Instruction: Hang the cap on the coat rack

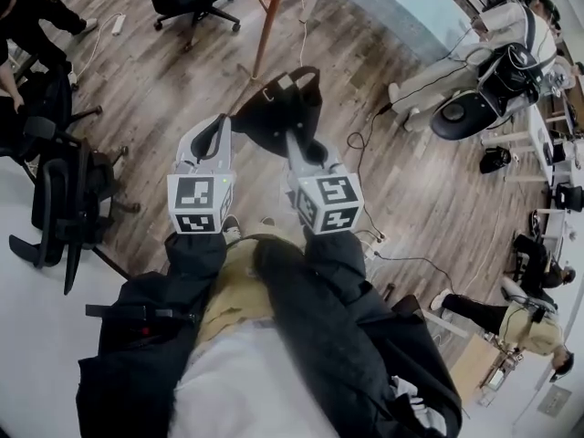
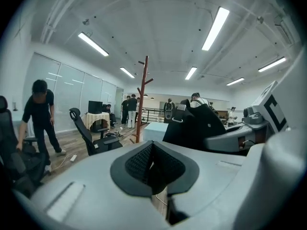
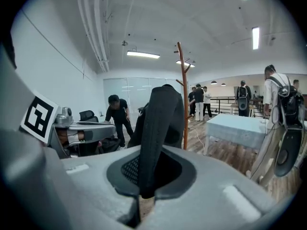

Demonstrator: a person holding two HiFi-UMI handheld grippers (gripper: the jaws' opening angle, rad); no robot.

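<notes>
Cap (image 1: 278, 112) hangs in the air over the wood floor (image 1: 182, 71). It is not on the coat rack (image 1: 271, 16) yet. The right gripper (image 1: 294, 142) pinches the brim, and its jaws are pressed tight on it. The rest of the black cap sticks out in front. The left gripper (image 1: 216, 133) is just beside it. Its jaws are pressed together with nothing in them.

The coat rack is a thin brown pole with short pegs (image 2: 144, 83) near the top. It stands on the floor ahead of both grippers, well apart from the cap.

What could go wrong? I think the grip is small (only the edge of the brim is held). So the cap could slip out and drop to the floor if it bumps a peg. The pegs look short and thin, so the cap could slide off if it is let go too soon. The pole looks light too, and a hard push could tip it. A cable (image 1: 351, 141) lies on the floor near the way to the rack, and a foot could catch on it.

I see no box, bin or basket here, so nothing sits inside anything.
</notes>
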